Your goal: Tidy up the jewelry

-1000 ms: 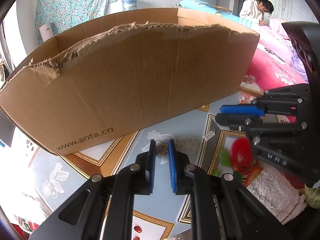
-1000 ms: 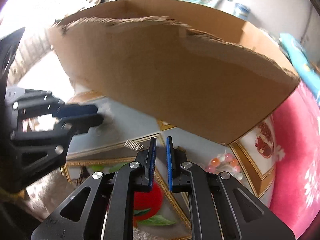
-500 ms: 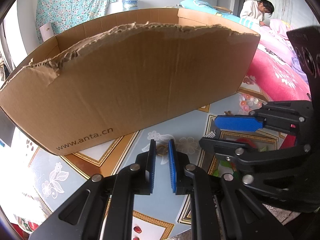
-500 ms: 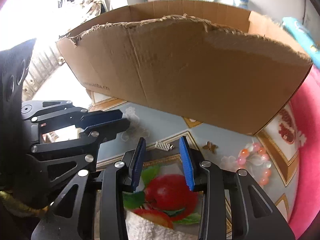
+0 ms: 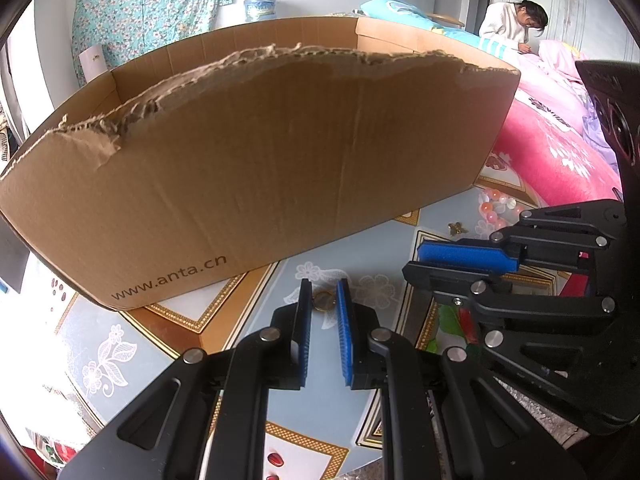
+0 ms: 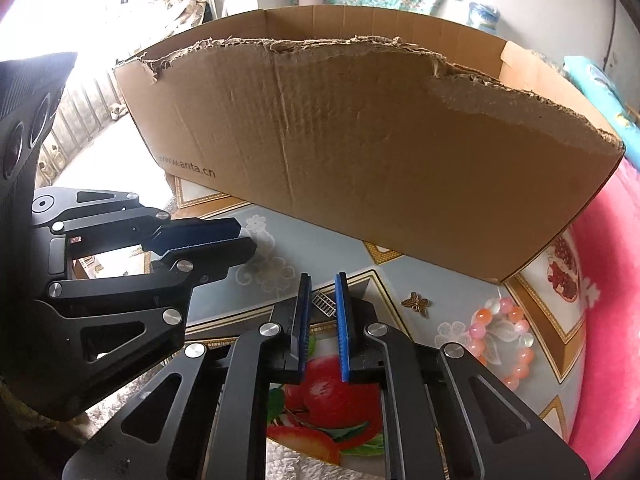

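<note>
The small metal spring clip (image 6: pixel 325 304) lies on the table just beyond the tips of the right gripper (image 6: pixel 323 284), in line with the narrow gap between its blue pads (image 6: pixel 342 320). Whether the pads touch it cannot be told. That gripper tilts steeply down toward the table, and its jaws are closing, with only a thin slot left between them.

The left gripper (image 5: pixel 323 290) tilts down the same way, just to the left of the right one. Its jaws are drawn nearly together, with a slim gap between the pads; a round gold ring (image 5: pixel 324 301) shows in that gap at the tips, and a firm grip on it cannot be confirmed.

To the right of the right gripper, near it, a little bronze butterfly charm (image 6: pixel 416 303) rests on the table. Farther right lies a bracelet (image 6: pixel 502 340) of pink, orange and clear beads, apart from the charm.

Straight ahead of both grippers stands an open cardboard box (image 6: pixel 380 152) with a ragged torn top edge and a web address printed low on its near wall. Everything sits on a table cover (image 6: pixel 352 256) printed with flowers, gold borders and red fruit.

Right of the table lies a pink bedspread (image 5: pixel 560 152). Beyond it a person (image 5: pixel 508 24) in a white top sits bent forward. A flowered turquoise cloth (image 5: pixel 152 8) hangs on the far wall.
</note>
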`<state>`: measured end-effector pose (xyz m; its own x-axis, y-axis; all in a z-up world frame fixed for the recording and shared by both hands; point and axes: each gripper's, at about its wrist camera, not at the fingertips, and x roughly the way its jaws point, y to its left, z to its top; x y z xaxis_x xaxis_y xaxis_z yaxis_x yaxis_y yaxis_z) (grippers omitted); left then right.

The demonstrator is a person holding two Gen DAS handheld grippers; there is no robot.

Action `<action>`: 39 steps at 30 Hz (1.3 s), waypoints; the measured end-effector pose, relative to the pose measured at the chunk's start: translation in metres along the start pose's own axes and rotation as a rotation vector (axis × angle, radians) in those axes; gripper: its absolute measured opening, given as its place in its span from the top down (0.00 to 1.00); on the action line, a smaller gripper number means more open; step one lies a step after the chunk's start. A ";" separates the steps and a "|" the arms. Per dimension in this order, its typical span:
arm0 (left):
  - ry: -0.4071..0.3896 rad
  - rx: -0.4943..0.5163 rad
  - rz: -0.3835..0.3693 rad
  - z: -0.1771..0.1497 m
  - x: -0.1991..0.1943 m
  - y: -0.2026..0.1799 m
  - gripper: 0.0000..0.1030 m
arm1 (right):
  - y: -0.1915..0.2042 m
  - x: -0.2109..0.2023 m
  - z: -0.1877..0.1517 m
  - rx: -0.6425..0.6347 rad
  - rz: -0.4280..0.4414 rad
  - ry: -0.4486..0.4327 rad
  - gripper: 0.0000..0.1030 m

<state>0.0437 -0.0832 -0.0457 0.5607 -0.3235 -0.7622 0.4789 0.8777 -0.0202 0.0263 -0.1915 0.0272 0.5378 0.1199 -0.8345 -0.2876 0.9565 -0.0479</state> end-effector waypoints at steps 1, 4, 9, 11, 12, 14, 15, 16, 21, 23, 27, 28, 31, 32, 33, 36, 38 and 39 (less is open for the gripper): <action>0.000 -0.001 0.000 0.000 0.000 0.000 0.89 | 0.000 -0.001 0.000 -0.003 0.000 0.000 0.90; -0.001 -0.001 0.000 0.000 0.000 0.000 0.89 | 0.007 0.010 0.005 -0.004 0.002 0.002 0.90; -0.001 -0.003 -0.002 0.000 0.000 0.001 0.89 | 0.006 0.011 0.004 -0.011 0.002 -0.004 0.90; -0.003 -0.008 -0.007 0.000 0.000 0.002 0.89 | 0.007 0.007 0.005 -0.013 -0.004 -0.011 0.90; -0.003 -0.012 -0.010 0.000 0.000 0.003 0.89 | 0.007 0.004 0.005 -0.013 -0.006 -0.016 0.90; -0.003 -0.013 -0.014 0.000 -0.001 0.005 0.89 | 0.008 -0.001 0.005 -0.011 -0.012 -0.025 0.90; -0.002 -0.009 -0.011 0.000 -0.001 0.005 0.89 | 0.007 -0.005 0.005 -0.010 -0.016 -0.031 0.90; -0.002 -0.006 -0.009 0.000 -0.002 0.006 0.89 | 0.007 -0.007 0.006 -0.008 -0.020 -0.035 0.90; -0.019 0.007 -0.005 0.000 -0.010 0.003 0.89 | 0.008 -0.023 0.006 -0.003 -0.031 -0.063 0.90; -0.025 0.010 -0.005 0.000 -0.014 0.002 0.89 | 0.008 -0.031 0.007 -0.006 -0.029 -0.081 0.91; -0.047 0.028 -0.005 0.001 -0.028 -0.002 0.89 | 0.010 -0.048 0.008 -0.016 -0.019 -0.117 0.90; -0.053 0.031 -0.006 0.001 -0.032 -0.004 0.89 | 0.010 -0.051 0.007 -0.015 -0.009 -0.126 0.91; -0.095 0.043 -0.037 0.007 -0.052 -0.005 0.89 | 0.013 -0.068 0.013 -0.039 -0.009 -0.175 0.91; -0.114 0.044 -0.052 0.011 -0.060 -0.005 0.89 | 0.014 -0.077 0.017 -0.048 -0.014 -0.197 0.91; -0.140 0.041 -0.074 0.018 -0.071 -0.004 0.89 | 0.014 -0.086 0.023 -0.055 -0.017 -0.227 0.91; -0.210 0.031 -0.119 0.038 -0.096 0.001 0.89 | 0.011 -0.102 0.040 -0.060 -0.028 -0.289 0.91; -0.248 0.032 -0.130 0.050 -0.106 0.005 0.89 | 0.006 -0.107 0.052 -0.044 -0.023 -0.316 0.90; -0.266 0.031 -0.135 0.058 -0.109 0.008 0.89 | 0.003 -0.106 0.057 -0.033 -0.019 -0.321 0.91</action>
<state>0.0254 -0.0619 0.0746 0.6462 -0.5212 -0.5575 0.5793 0.8105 -0.0863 0.0132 -0.1867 0.1471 0.7642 0.1847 -0.6180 -0.2977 0.9510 -0.0839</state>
